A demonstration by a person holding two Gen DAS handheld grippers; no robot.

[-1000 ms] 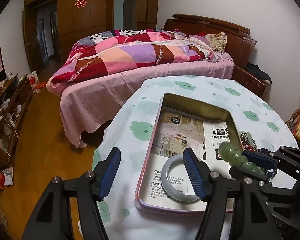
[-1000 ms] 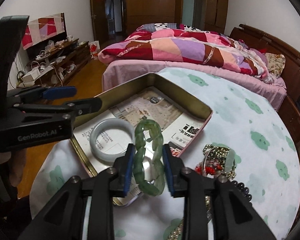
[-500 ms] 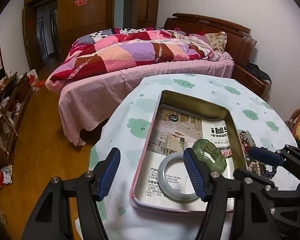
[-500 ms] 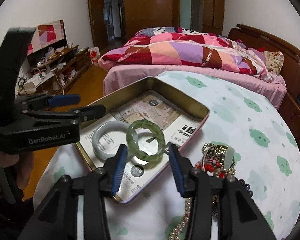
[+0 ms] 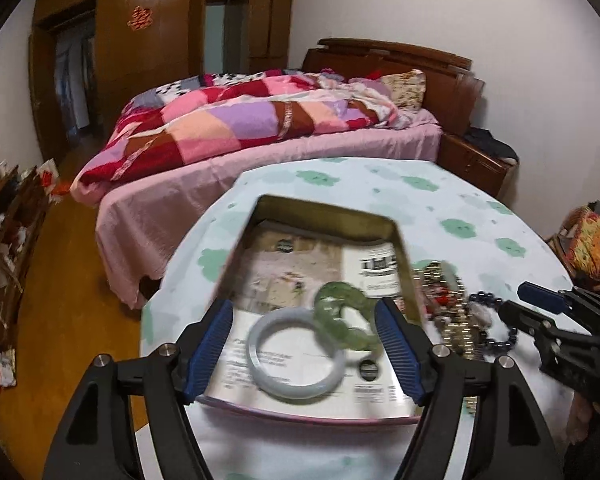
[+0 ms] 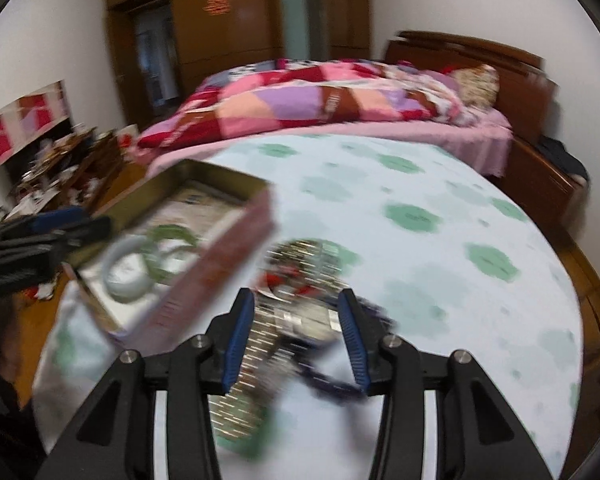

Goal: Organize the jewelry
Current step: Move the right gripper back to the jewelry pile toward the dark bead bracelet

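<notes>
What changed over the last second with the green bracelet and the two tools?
The right tool let go of the green bracelet, which now lies in the tin against the white bangle, then swung right over the jewelry pile. The left tool, empty, is opening. The tin and bangle stayed put.

A brassy metal tin (image 5: 405,254) is gleaming dully; glossy bangles (image 5: 296,360) are lying on its printed paper lining (image 5: 300,264).
</notes>
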